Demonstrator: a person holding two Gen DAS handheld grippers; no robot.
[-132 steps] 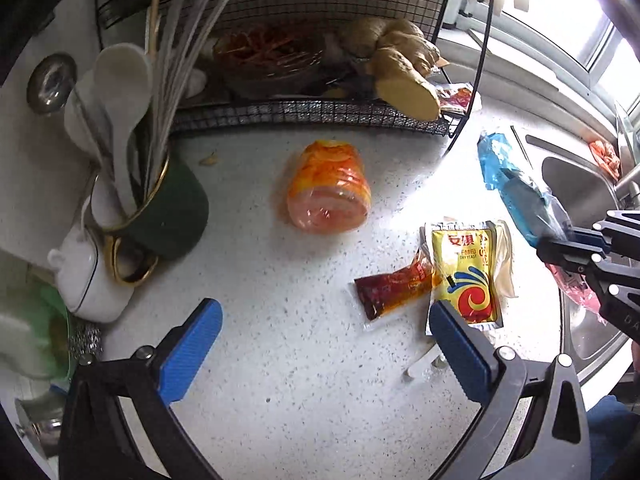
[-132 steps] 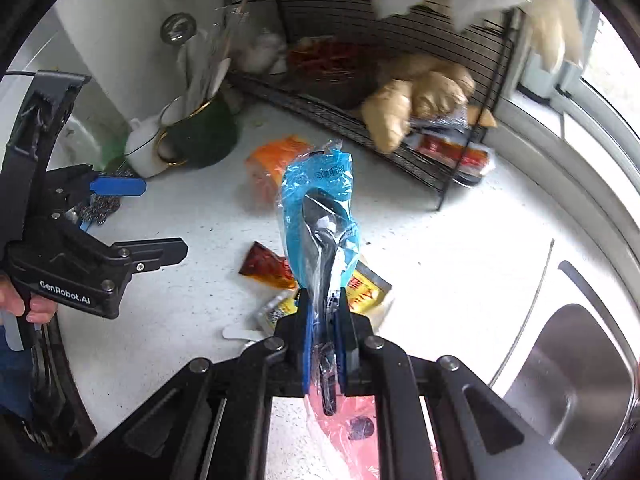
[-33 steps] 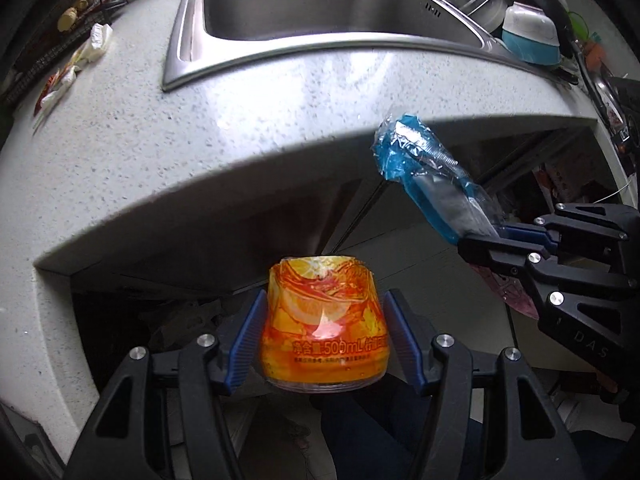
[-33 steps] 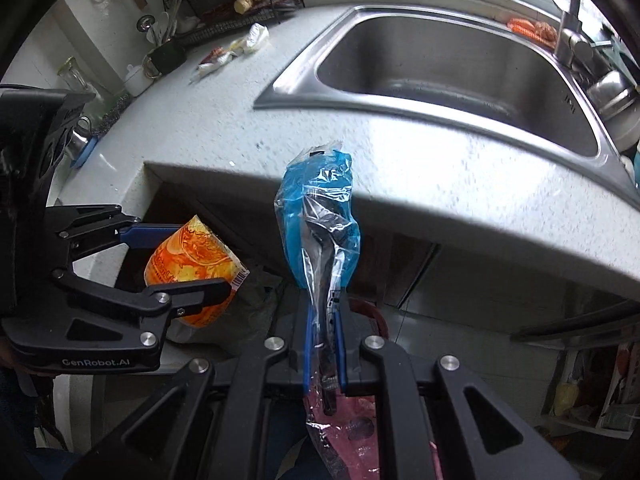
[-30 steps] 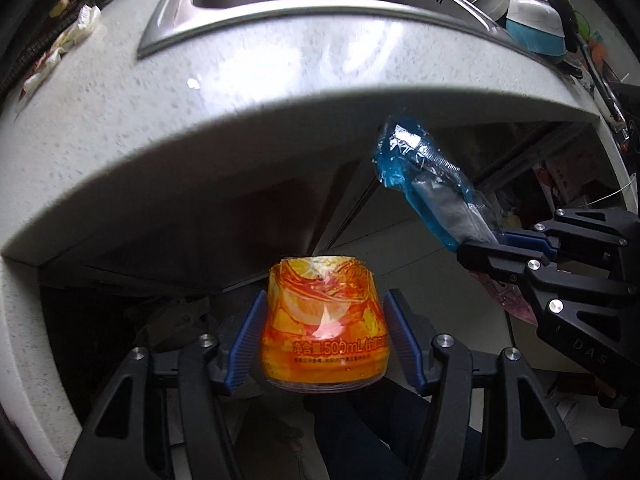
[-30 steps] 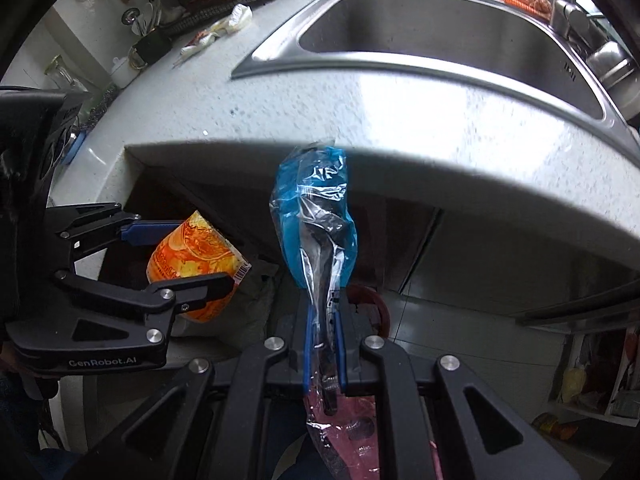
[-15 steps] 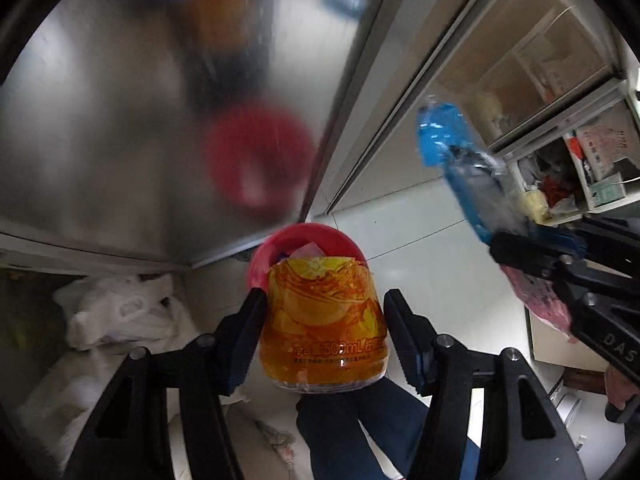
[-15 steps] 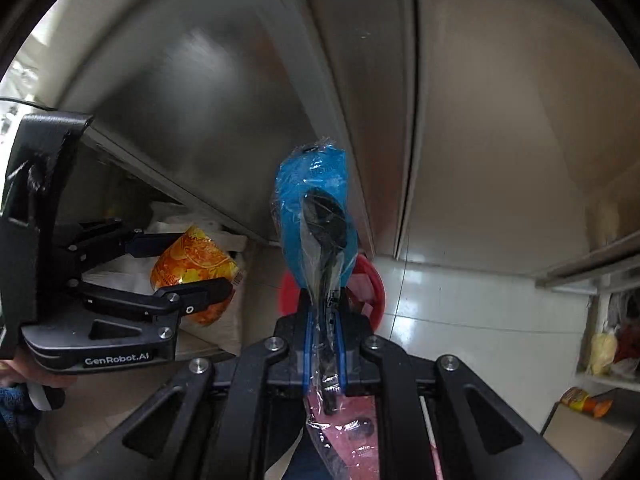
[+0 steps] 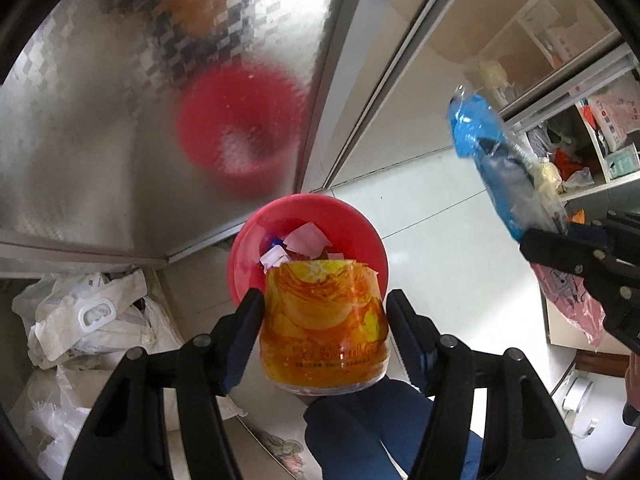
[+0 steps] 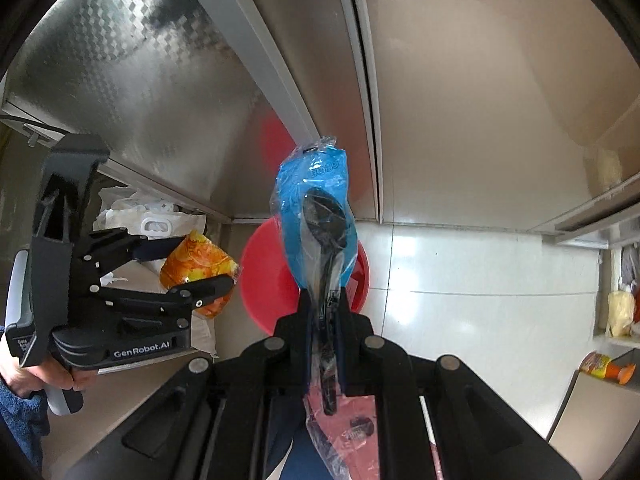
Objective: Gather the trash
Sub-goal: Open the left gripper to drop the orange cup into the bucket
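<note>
Both of your hands have dropped from the counter edge to the red trash bin (image 9: 244, 256). Your left hand-held gripper (image 9: 325, 322) is opening around the orange bottle (image 9: 324, 328) above it; your right hand-held gripper (image 10: 323, 312) pinches the blue spoon wrapper (image 10: 316, 216).

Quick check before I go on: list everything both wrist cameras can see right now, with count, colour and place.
crushed bottle: one, orange, between the left gripper's pads, above the bin.
spoon packet: one, blue and clear with a black spoon, pinched in the right gripper.
bin: one, red, on the floor, scraps of paper inside.
plastic bags: several, white, on the floor left of the bin.
cabinet doors: metal, behind the bin.
shelves: cluttered, far right.
left gripper: black with blue pads, jaws opening around the bottle.
right gripper: black, shut on the packet.
hand: one, gripping the left gripper's handle.
</note>
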